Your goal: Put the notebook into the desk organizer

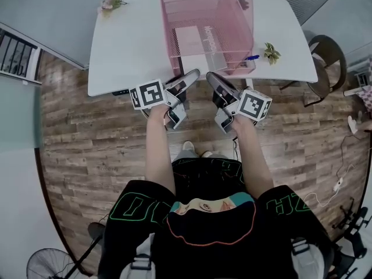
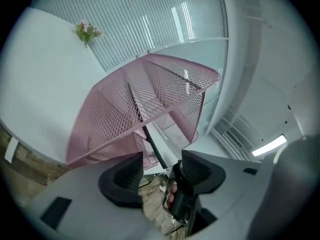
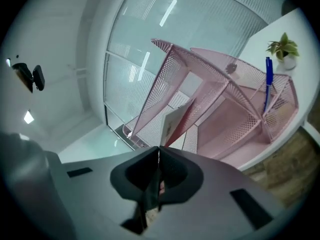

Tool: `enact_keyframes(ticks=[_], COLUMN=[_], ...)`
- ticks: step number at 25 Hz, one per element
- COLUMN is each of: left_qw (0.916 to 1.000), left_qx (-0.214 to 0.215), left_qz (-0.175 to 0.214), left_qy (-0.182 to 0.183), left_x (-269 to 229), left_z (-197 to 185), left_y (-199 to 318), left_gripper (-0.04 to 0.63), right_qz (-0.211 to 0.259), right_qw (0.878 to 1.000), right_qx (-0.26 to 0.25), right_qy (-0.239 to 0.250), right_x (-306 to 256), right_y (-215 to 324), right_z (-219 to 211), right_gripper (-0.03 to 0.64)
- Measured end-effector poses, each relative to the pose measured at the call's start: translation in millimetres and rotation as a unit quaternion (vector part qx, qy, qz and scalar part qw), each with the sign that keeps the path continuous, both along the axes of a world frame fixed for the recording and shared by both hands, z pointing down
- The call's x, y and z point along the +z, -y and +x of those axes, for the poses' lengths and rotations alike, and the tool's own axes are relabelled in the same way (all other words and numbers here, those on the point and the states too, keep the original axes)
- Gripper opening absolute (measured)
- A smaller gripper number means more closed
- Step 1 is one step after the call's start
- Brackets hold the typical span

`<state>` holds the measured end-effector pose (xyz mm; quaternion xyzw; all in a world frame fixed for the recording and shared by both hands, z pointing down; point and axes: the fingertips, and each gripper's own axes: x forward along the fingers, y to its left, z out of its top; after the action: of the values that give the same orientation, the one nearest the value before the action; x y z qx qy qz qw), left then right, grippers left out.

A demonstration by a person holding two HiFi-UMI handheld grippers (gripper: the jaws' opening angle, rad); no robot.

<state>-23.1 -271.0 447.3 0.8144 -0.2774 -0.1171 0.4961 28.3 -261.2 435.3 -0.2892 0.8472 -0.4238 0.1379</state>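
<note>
Left gripper view: the left tool (image 2: 160,173) has its two dark ribbed pads wide apart, with nothing between them but the floor below. The right tool (image 3: 159,156) has its pads pressed together on nothing. Both hang just off the near edge of the smooth white tabletop (image 1: 128,45), over the brown wood-plank floor (image 1: 87,144), and touch neither task thing.

Beyond them the slim pale pink notebook (image 3: 172,125) already stands on edge inside the pink wire-mesh desk organizer (image 3: 227,109), leaning on a tall slanted divider. The placing looks done. I judge that little is left, except perhaps to straighten the book.

The organizer sits at the middle of the near edge. It is fine, see-through mesh framed in thin rod, stiff-looking, with steep angled panels and low trays. The notebook is a flat rectangle with a matte cover and print along its spine.

A blue pen (image 3: 268,81) stands upright in the small cup at the organizer's right end. A small green potted plant (image 1: 271,52) sits just beside that end. A sprig of pink flowers (image 1: 110,2) lies at the far left corner.
</note>
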Motion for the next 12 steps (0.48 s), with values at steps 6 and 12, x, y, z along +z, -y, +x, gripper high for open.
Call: enact_keyframes(ticks=[6, 12], left_qw=[0.9999, 0.9978], left_qx=[-0.013, -0.019], left_qz=[0.009, 0.055], left_qy=[0.0, 0.031], left_x=[-1, -16], left_z=[-25, -34], left_y=[-7, -17], left_gripper=[0.237, 0.112], right_qz=[-0.008, -0.059], right_qw=[0.999, 0.994], right_qx=[0.033, 0.079], right_qy=[-0.037, -0.046], right_x=[0, 3], right_y=[25, 39], right_z=[-7, -4], right_gripper=[0.015, 0.015])
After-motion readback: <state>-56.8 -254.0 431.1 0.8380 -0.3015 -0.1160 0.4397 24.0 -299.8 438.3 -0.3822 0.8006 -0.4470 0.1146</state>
